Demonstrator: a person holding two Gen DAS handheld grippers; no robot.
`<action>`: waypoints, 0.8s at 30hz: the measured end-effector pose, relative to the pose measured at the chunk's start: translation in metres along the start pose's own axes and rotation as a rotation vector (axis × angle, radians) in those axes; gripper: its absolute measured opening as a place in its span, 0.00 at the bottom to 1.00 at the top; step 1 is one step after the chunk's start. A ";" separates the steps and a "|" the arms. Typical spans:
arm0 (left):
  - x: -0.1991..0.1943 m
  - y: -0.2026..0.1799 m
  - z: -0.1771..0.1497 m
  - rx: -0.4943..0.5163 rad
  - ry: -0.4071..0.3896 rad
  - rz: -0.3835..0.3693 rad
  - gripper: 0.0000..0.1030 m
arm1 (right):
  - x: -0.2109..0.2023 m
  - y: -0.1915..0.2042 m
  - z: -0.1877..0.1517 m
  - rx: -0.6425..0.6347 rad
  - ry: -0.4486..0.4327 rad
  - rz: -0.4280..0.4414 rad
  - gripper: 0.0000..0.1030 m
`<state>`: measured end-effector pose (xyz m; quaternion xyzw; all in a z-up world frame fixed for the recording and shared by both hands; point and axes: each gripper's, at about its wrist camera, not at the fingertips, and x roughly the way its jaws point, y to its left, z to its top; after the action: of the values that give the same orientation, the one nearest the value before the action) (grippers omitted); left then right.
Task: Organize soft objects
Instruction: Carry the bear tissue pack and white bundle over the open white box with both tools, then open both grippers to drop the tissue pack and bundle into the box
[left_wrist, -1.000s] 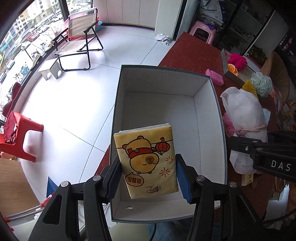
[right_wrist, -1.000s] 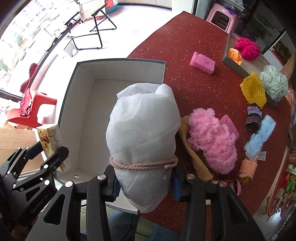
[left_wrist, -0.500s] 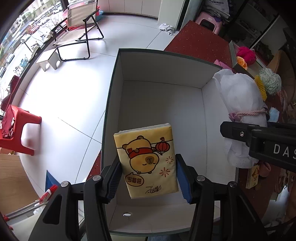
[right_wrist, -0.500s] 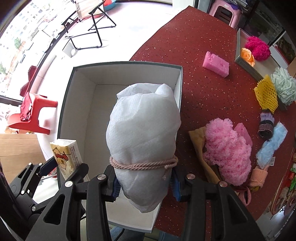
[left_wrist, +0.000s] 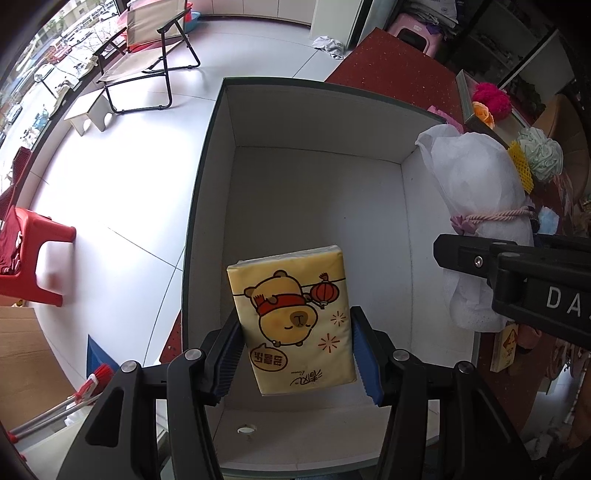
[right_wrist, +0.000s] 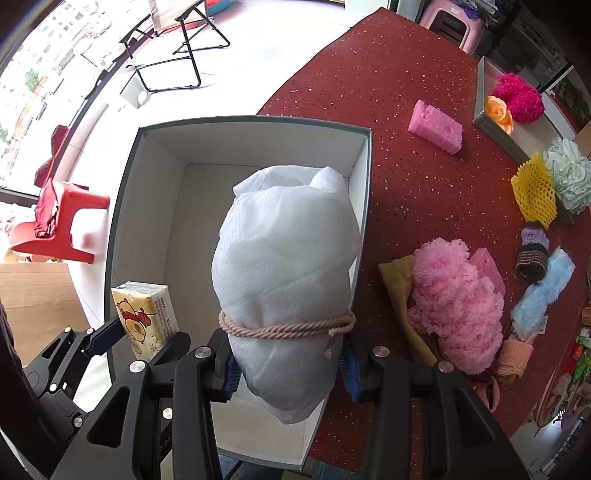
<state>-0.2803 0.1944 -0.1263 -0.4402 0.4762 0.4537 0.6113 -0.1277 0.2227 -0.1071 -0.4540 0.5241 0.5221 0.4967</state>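
The left gripper (left_wrist: 297, 356) is pointing down over the open white box (left_wrist: 207, 206), its blue pads clamping the lower flanks of a yellow tissue pack (left_wrist: 295, 317) printed with a cartoon bear; the pack is standing out past the fingertips, above the box's near left part, and whether it is touching the floor of the box cannot be told; in the right wrist view the same pack (right_wrist: 146, 314) is showing at the box's near left corner, pinched in the left gripper (right_wrist: 147, 338).

Further right, the right gripper (right_wrist: 288, 363) is squeezing a white foam-wrap bundle (right_wrist: 284, 273) just below the pink cord (right_wrist: 284, 326) tied around it; most of the bundle is reaching forward beyond the fingers, hanging over the right side of the box (right_wrist: 125, 192) beside its right wall.

On the red tabletop (right_wrist: 391, 110) right of the box a pink sponge (right_wrist: 436, 126) is lying apart, a fluffy pink item (right_wrist: 454, 306) is sitting on a tan cloth (right_wrist: 397, 280), and a yellow foam net (right_wrist: 533, 190) is lying against a pale green mesh bath puff (right_wrist: 569, 173).
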 end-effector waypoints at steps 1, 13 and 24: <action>0.001 0.000 0.000 0.001 0.002 0.000 0.55 | 0.000 0.001 0.000 0.000 0.001 -0.001 0.46; 0.007 -0.002 -0.001 0.027 0.021 -0.001 0.56 | 0.010 0.009 0.000 -0.019 0.020 -0.002 0.46; 0.007 -0.001 -0.003 0.020 0.032 -0.051 0.99 | -0.004 0.002 0.001 -0.013 -0.033 -0.057 0.89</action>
<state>-0.2790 0.1925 -0.1336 -0.4535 0.4789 0.4260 0.6193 -0.1292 0.2241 -0.1028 -0.4634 0.4994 0.5186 0.5167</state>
